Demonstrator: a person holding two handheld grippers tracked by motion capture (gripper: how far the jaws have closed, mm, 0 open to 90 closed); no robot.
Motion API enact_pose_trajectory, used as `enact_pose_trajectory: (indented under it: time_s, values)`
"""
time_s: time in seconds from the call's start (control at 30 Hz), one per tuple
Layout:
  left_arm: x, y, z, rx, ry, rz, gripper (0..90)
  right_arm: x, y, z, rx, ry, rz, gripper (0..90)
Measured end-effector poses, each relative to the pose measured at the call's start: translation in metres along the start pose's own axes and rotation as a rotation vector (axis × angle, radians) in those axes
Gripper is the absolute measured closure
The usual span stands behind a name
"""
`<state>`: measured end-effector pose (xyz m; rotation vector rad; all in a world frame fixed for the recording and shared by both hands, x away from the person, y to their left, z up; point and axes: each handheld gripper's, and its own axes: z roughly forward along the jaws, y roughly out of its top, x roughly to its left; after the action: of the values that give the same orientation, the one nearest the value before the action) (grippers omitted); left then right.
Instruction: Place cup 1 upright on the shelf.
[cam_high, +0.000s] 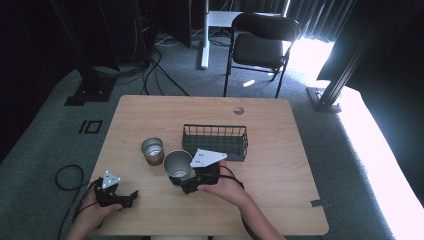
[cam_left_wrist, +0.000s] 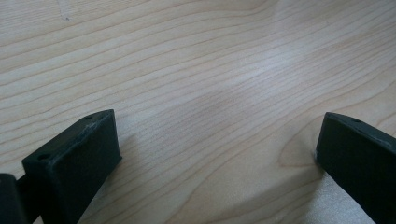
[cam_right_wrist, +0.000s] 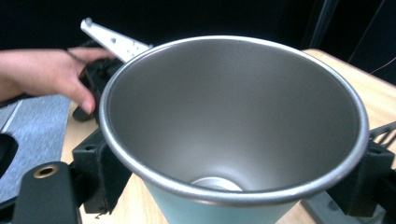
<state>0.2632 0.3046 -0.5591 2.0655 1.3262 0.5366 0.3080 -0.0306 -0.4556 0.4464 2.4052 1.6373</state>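
Pale wood table (cam_high: 150, 107), seen from above, carrying two metal cups and a dark wire basket (cam_high: 215, 141) near its middle. Pale teal steel cup (cam_high: 177, 164), wide-rimmed and upright, just on the near side of the table's centre, bracketed low on its wall by the black jaws of the right gripper (cam_high: 186, 184); from the right gripper view, jaws set either side of the cup (cam_right_wrist: 233, 126) and seemingly pressed against it, though firm contact hard to confirm. Smaller steel cup (cam_high: 152, 150) with a brown band just beside it toward the left edge, the basket just beyond toward the far edge. Left gripper (cam_high: 131, 196) resting near the near-left corner, jaws spread wide over bare wood (cam_left_wrist: 196, 84), holding nothing.

Likely trouble: tapered, smooth wall, so a low or slack pinch could let the cup slip down or tip on lifting. Close neighbours too: a sideways swing could knock the smaller cup over or clip the basket's wire rim. Trailing cable near the hand could snag.
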Motion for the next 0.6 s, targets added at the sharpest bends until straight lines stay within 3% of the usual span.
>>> enact_pose_trajectory:
  time_s: [0.2,0.33,0.37,0.43,0.57,0.6]
  values:
    - [0.0,0.0,0.0,0.0,0.0,0.0,0.5,-0.005,0.012,-0.008,-0.027,-0.038,-0.01,14.3]
    - [0.0,0.0,0.0,0.0,0.0,0.0,0.5,-0.01,0.021,-0.016,-0.06,-0.07,0.009,14.3]
    - [0.0,0.0,0.0,0.0,0.0,0.0,0.5,-0.013,0.027,-0.02,-0.072,-0.098,0.003,14.3]
    - [0.0,0.0,0.0,-0.001,0.0,0.0,0.5,-0.014,0.028,-0.021,-0.072,-0.108,0.002,14.3]
    - [0.0,0.0,0.0,0.0,0.0,0.0,0.5,-0.025,0.036,-0.031,-0.098,-0.188,0.035,14.4]
    - [0.0,0.0,0.0,0.0,0.0,0.0,0.5,-0.025,0.036,-0.031,-0.098,-0.188,0.035,14.4]
